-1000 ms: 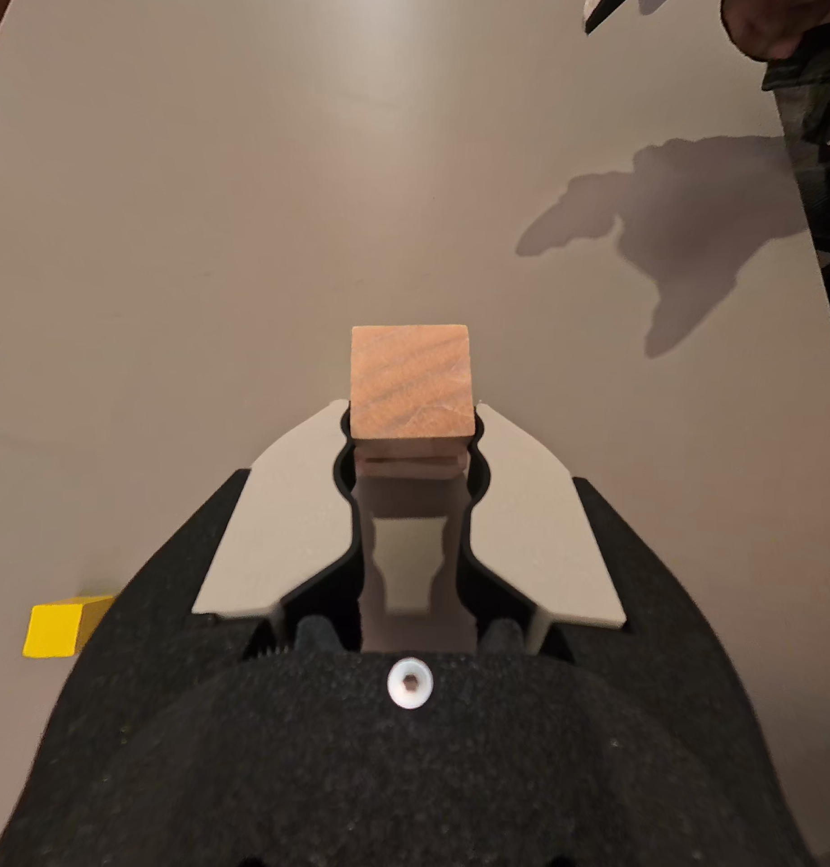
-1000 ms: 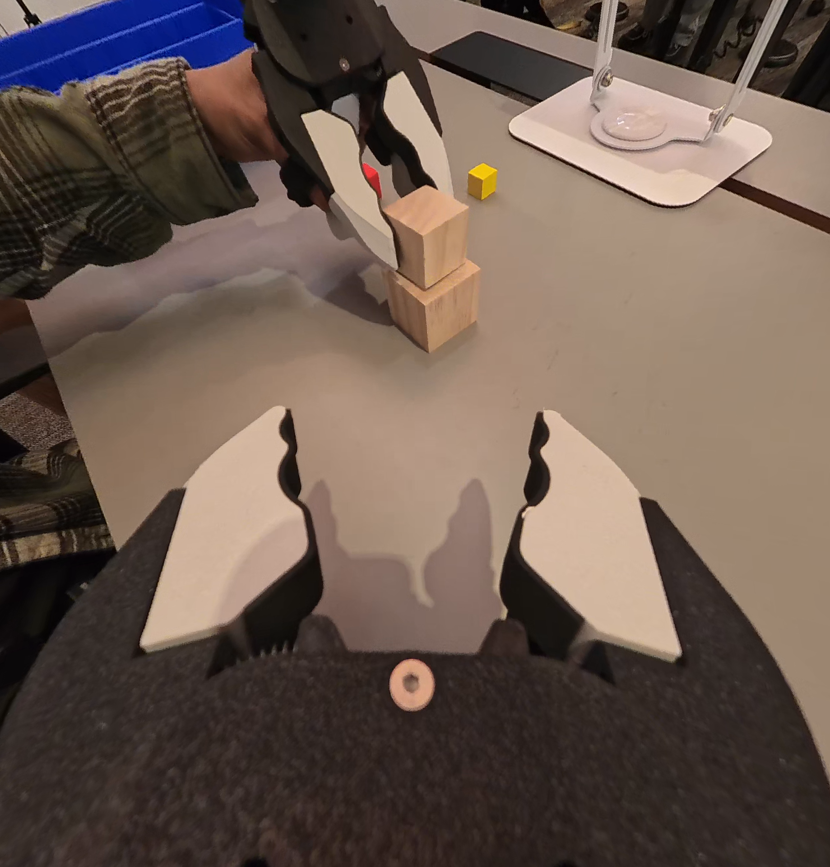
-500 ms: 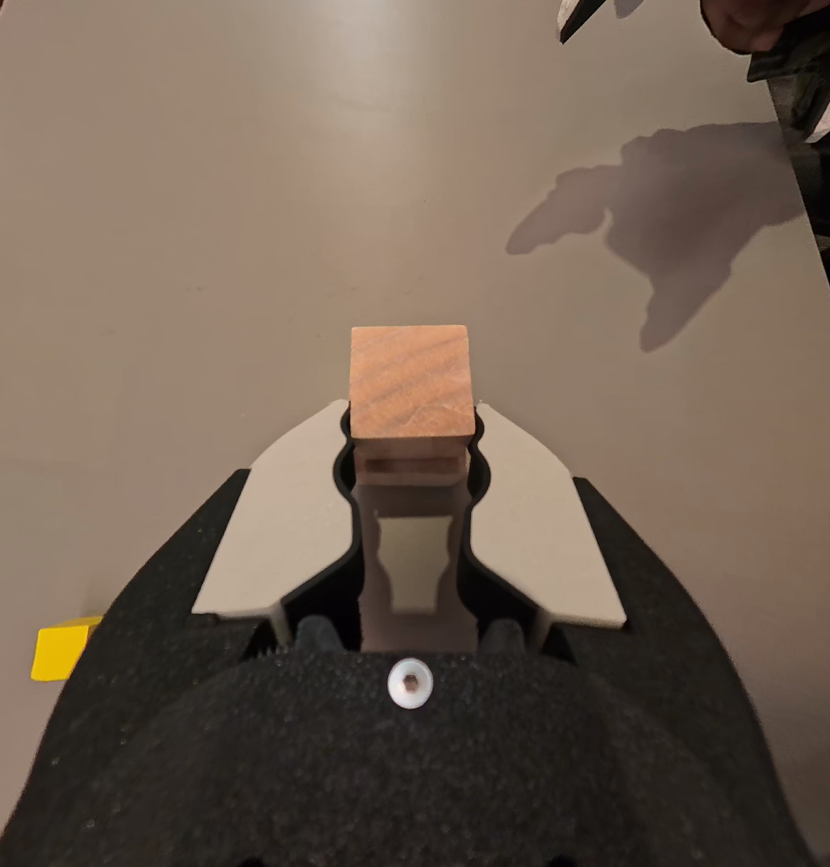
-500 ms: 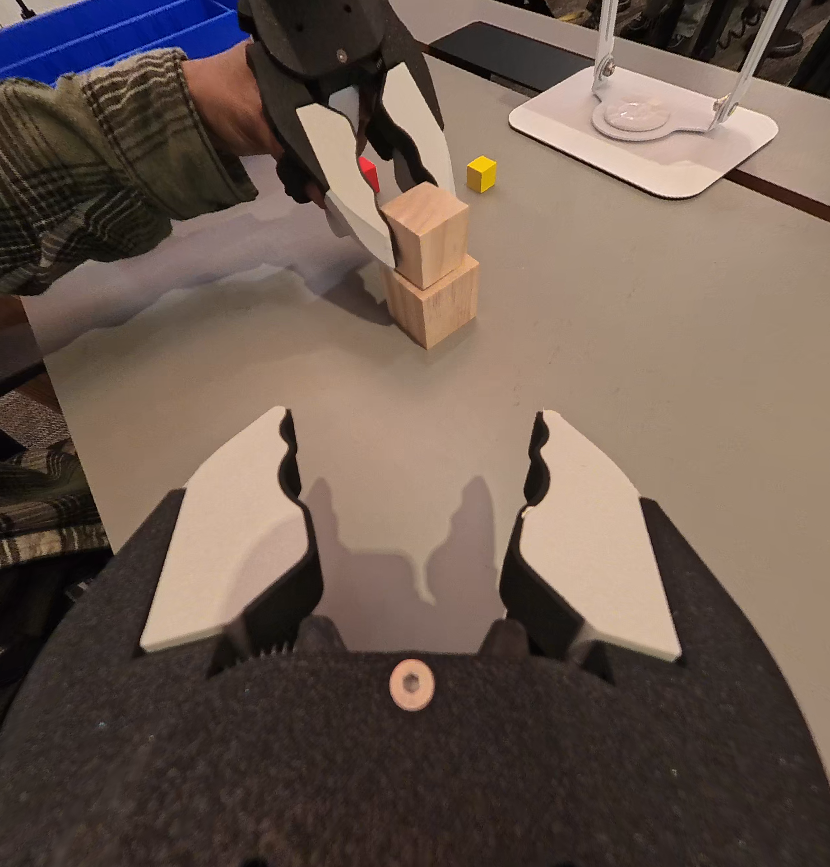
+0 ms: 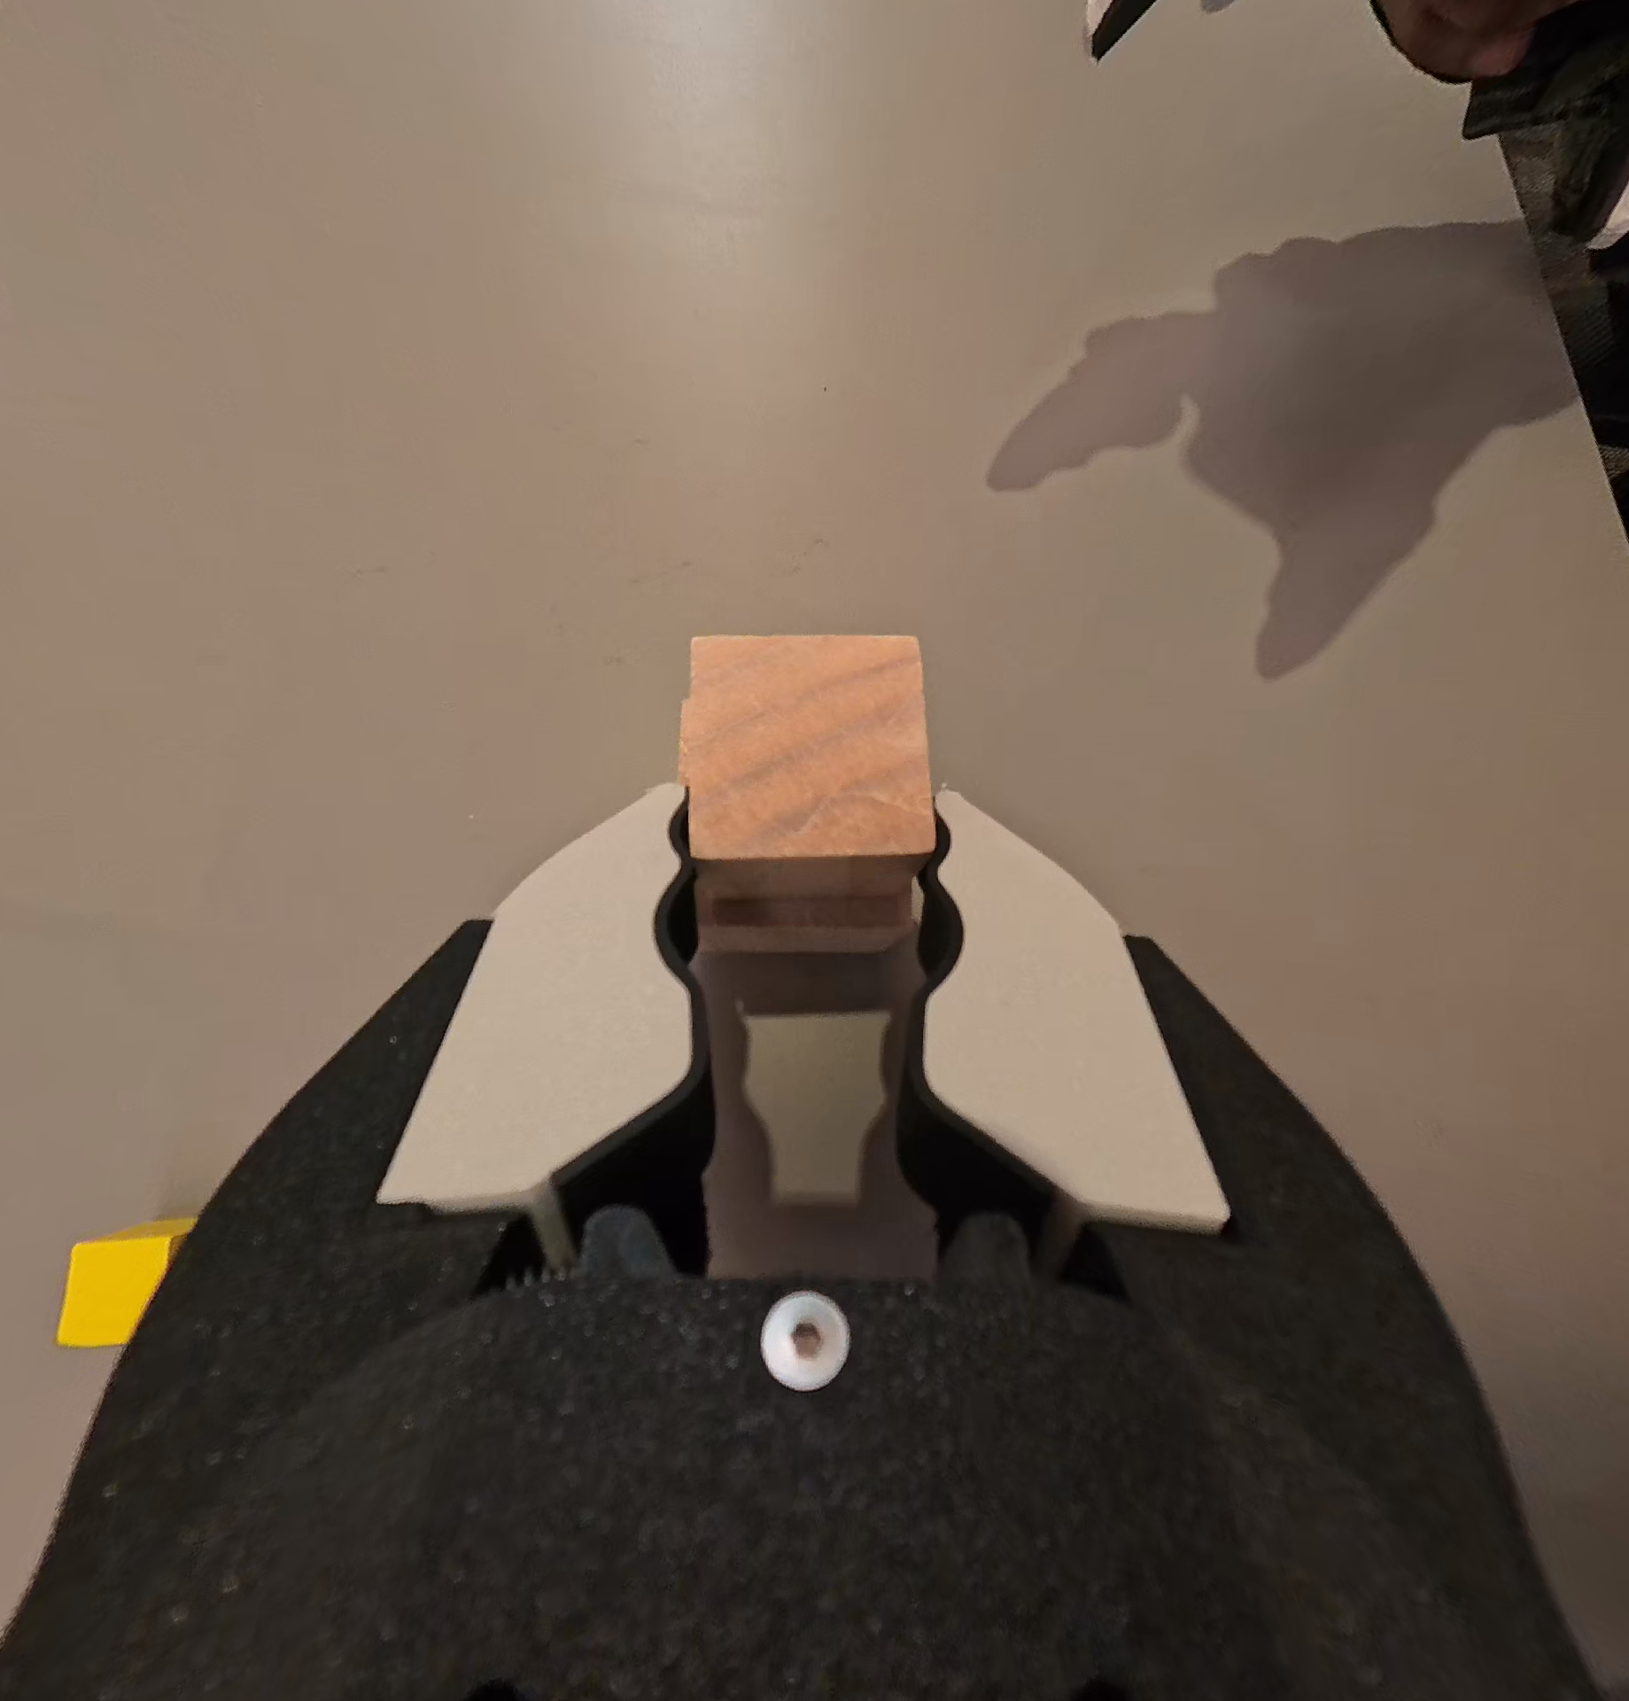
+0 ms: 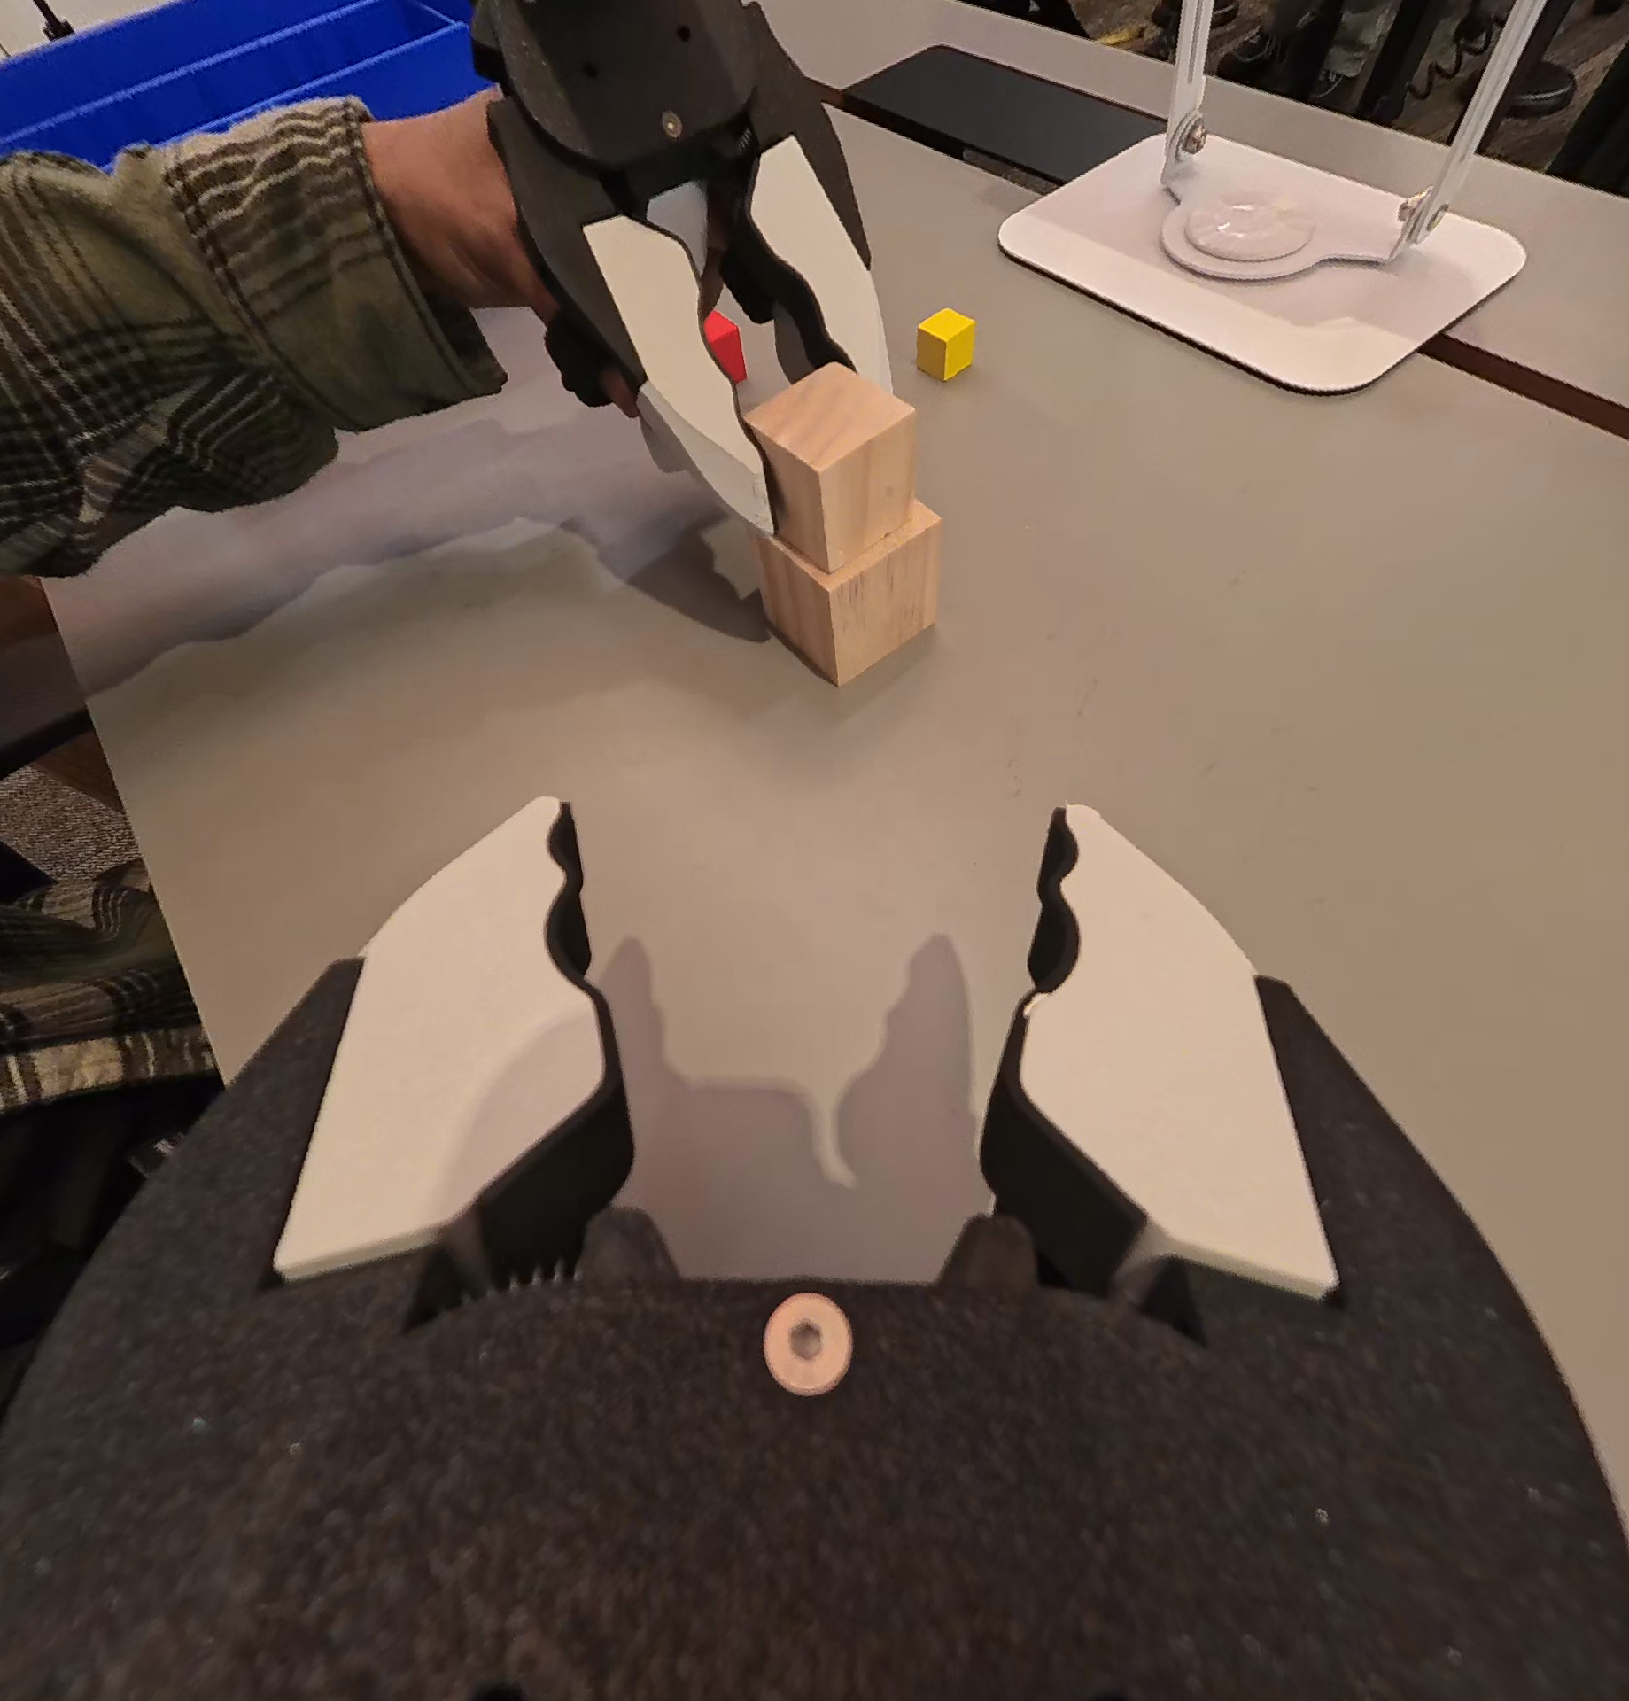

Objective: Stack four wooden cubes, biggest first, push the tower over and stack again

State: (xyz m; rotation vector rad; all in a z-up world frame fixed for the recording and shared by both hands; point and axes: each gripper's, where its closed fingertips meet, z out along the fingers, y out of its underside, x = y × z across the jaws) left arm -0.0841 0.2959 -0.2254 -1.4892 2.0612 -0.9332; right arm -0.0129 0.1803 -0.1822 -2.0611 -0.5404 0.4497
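Observation:
My left gripper (image 5: 808, 815) is shut on the smaller wooden cube (image 5: 808, 750), pointing down over the table. In the right wrist view the left gripper (image 6: 824, 451) holds that cube (image 6: 838, 460) on top of the bigger wooden cube (image 6: 852, 598), which stands on the grey table (image 6: 1252, 736). The top cube sits slightly turned against the lower one. Only a strip of the bigger cube (image 5: 797, 920) shows under it in the left wrist view. My right gripper (image 6: 810, 828) is open and empty, hovering in front of the stack. A yellow cube (image 6: 946, 342) and a red cube (image 6: 726, 342) lie behind the stack.
The yellow cube (image 5: 111, 1289) lies left of my left gripper. A white lamp base (image 6: 1270, 276) stands at the back right, a blue bin (image 6: 194, 74) at the back left, and a black flat item (image 6: 976, 101) behind. A person's plaid sleeve (image 6: 148, 350) reaches in from the left. One gripper's finger ends stand about 15 cm off the other's.
My left gripper has lowered the smaller cube onto the bigger cube and shifted it slightly. My right gripper has stayed open and almost still.

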